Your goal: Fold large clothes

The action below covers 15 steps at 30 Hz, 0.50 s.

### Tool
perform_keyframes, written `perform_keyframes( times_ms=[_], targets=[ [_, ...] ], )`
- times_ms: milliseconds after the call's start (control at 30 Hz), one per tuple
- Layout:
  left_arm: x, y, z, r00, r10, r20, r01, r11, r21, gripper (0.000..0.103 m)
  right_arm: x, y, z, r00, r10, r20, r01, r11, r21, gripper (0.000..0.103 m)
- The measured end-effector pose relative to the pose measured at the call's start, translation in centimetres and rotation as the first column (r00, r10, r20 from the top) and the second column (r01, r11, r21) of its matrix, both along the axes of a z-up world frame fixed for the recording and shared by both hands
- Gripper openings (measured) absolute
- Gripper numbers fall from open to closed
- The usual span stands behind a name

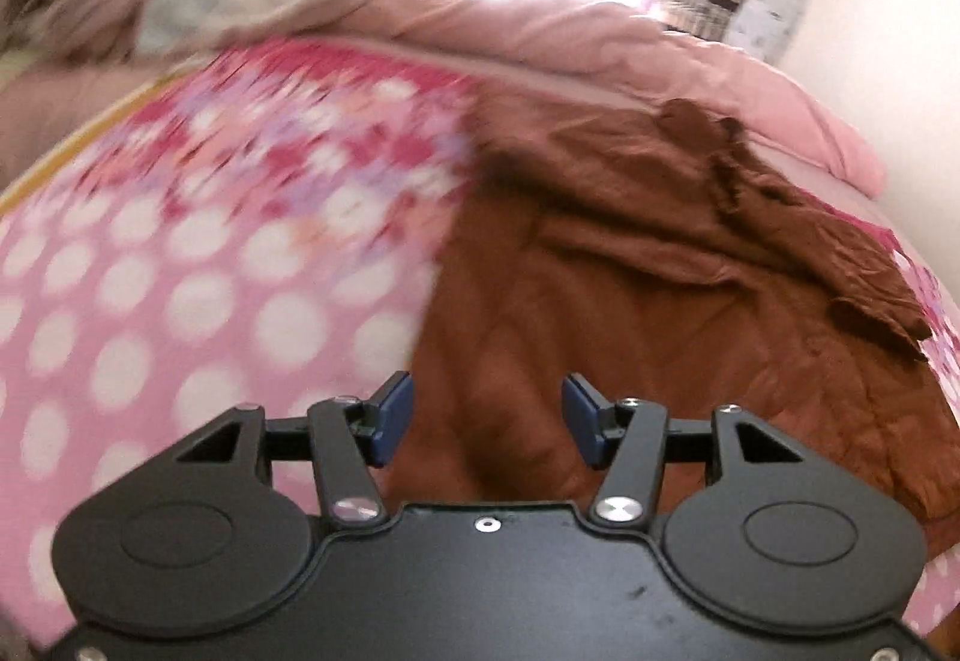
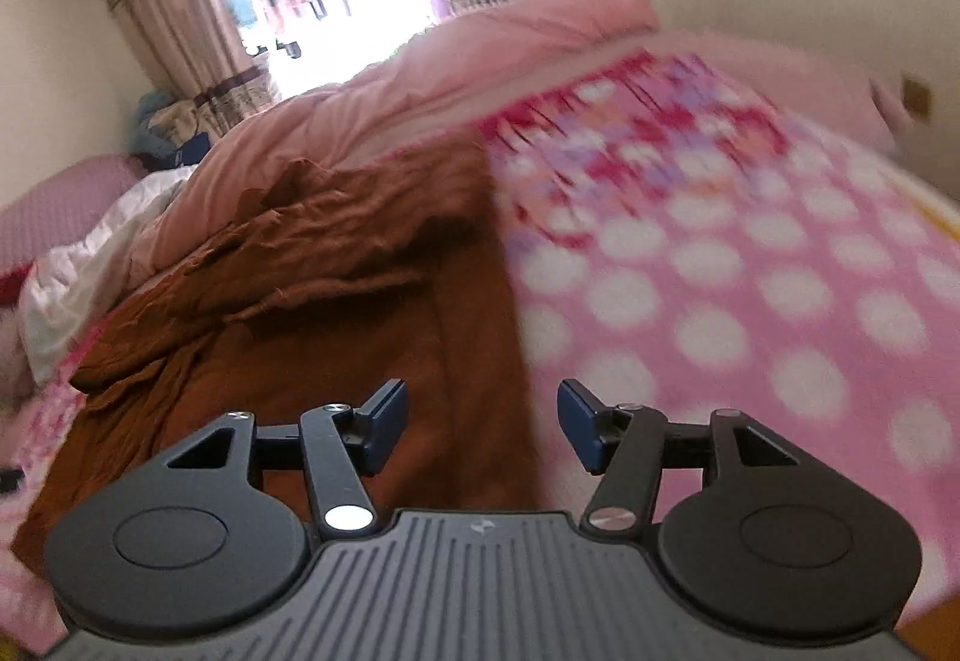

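While lying rumpled on the bed point(image 1: 180, 301), brown garment point(image 1: 630, 313) showing creases and a bunched upper part, left gripper point(image 1: 486, 421) hovering released, right gripper point(image 2: 480, 424) hovering released, nothing between jaws.

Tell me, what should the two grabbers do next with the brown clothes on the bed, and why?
Probably bring both down to pinch the near edge of the brown garment. The left gripper and right gripper both stand open with nothing between their fingers, and the garment lies partly folded, its top bunched, on the pink dotted bedsheet. Another fold needs a grip first.
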<state>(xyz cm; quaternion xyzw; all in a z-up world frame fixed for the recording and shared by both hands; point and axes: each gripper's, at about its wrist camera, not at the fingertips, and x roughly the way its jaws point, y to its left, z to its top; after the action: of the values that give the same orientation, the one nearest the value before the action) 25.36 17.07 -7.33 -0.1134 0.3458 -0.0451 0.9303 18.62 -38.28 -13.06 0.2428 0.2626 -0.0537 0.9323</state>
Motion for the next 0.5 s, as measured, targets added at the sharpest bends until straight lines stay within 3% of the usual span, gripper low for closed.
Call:
perform_keyframes(
  times_ms=[200,500],
  targets=[
    [-1.4,1.6,-2.5,0.998,0.035,-0.058,-0.039,0.997,-0.072,0.056,-2.4,-1.1,-3.8,1.000,0.018,-0.009,-0.015,0.968,0.249,0.068],
    [-2.2,2.8,-3.8,0.998,0.031,-0.062,-0.042,0.982,-0.186,0.057,-2.3,0.2,-5.3,1.000,0.031,-0.002,-0.029,0.949,0.313,0.068]
  ],
)
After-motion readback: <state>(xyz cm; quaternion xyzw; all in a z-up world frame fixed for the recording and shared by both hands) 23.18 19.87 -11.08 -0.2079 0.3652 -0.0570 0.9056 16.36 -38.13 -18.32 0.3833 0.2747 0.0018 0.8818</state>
